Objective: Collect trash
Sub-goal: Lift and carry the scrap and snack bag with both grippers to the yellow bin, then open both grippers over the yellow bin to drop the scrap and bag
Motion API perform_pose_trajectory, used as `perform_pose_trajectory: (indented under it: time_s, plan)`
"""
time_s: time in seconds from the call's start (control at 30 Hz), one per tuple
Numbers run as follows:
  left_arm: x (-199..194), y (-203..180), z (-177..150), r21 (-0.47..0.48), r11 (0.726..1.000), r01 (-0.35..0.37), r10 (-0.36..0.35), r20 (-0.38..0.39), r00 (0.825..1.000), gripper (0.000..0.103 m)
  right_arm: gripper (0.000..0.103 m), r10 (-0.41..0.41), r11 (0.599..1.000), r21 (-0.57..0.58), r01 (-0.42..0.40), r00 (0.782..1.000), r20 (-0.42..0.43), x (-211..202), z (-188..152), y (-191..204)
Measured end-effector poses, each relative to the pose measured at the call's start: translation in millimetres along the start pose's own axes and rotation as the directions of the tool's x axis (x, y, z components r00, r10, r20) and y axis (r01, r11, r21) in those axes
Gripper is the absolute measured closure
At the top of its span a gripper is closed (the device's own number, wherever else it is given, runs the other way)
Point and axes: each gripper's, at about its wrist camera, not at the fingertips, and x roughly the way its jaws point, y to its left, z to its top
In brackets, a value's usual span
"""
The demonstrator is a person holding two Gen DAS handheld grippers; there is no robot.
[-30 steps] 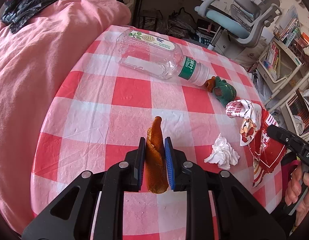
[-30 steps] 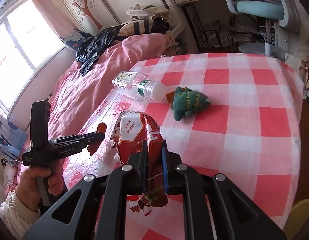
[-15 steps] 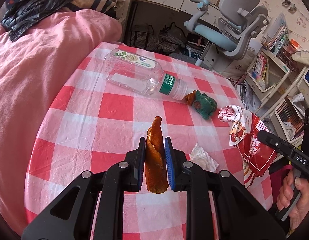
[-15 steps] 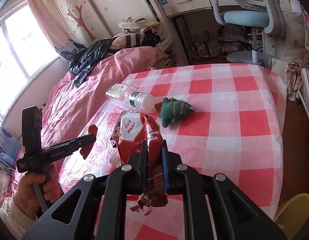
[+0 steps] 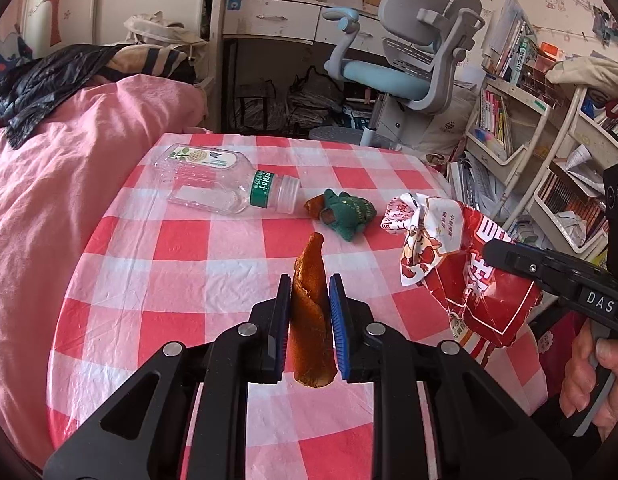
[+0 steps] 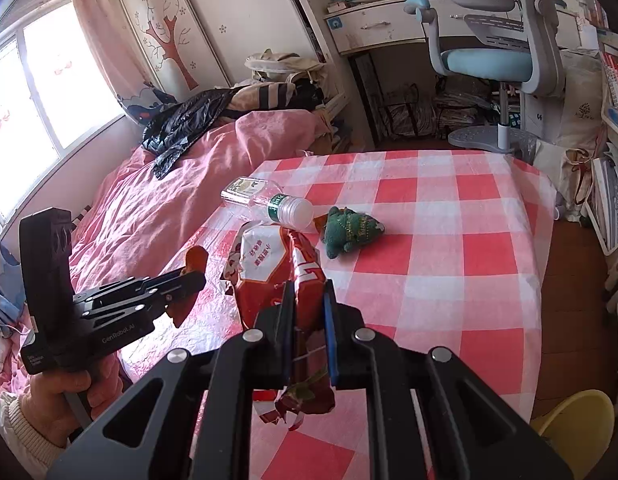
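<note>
Holding trash: the left tool (image 5: 309,312) was clamped on one brown peel (image 5: 311,300), its tip pointing up past the pads, lifted clear of the bench (image 5: 181,240).
Wrapper: one crumpled red snack wrapper (image 6: 277,276) was pinched between the pads of the right tool (image 6: 307,332), its torn end hanging below the fingers, off the cloth.
Tools relative to each other: the two were near but apart, both over the near edge of the bench.
Left on the bench: one clear plastic bottle (image 5: 225,184) lay on its side toward the far left; one green plush toy (image 5: 347,214) lay just beside its cap.
Edges: the checked cloth was bare between the toy and the right edge; a pink bed (image 5: 49,184) pressed against the left side.
Beyond: one desk chair (image 5: 409,60) stood past the far edge.
</note>
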Motion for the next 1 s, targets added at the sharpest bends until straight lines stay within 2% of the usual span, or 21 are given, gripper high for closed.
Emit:
perform_pose_trajectory:
  time_s: [0.33, 0.57, 0.7, 0.83, 0.93, 1.0]
  plan:
    - [-6, -45, -6, 0.047, 0.998, 0.037, -0.038, 0.011, 0.999, 0.085, 0.089, -0.053, 0.999, 0.015, 0.053, 0.998, 0.044, -40, -5, -18]
    - [-6, -97, -14, 0.086, 0.987, 0.137, -0.137, -0.006, 0.991, 0.085, 0.089, -0.202, 0.979, 0.021, 0.202, 0.979, 0.006, -80, -9, -58]
    - [-4, -139, -19, 0.118, 0.97, 0.211, -0.21, -0.022, 0.978, 0.085, 0.089, -0.302, 0.952, 0.034, 0.304, 0.952, -0.054, -107, -22, -97]
    - [6, -193, -30, 0.169, 0.945, 0.279, -0.27, -0.074, 0.96, 0.085, 0.089, -0.386, 0.915, 0.057, 0.399, 0.908, -0.163, -122, -45, -148]
    - [18, -236, -42, 0.195, 0.925, 0.327, -0.309, -0.119, 0.944, 0.085, 0.089, -0.424, 0.885, 0.096, 0.455, 0.875, -0.236, -124, -63, -188]
    - [28, -261, -47, 0.195, 0.913, 0.357, -0.334, -0.143, 0.932, 0.085, 0.088, -0.421, 0.872, 0.14, 0.469, 0.865, -0.274, -123, -75, -210]
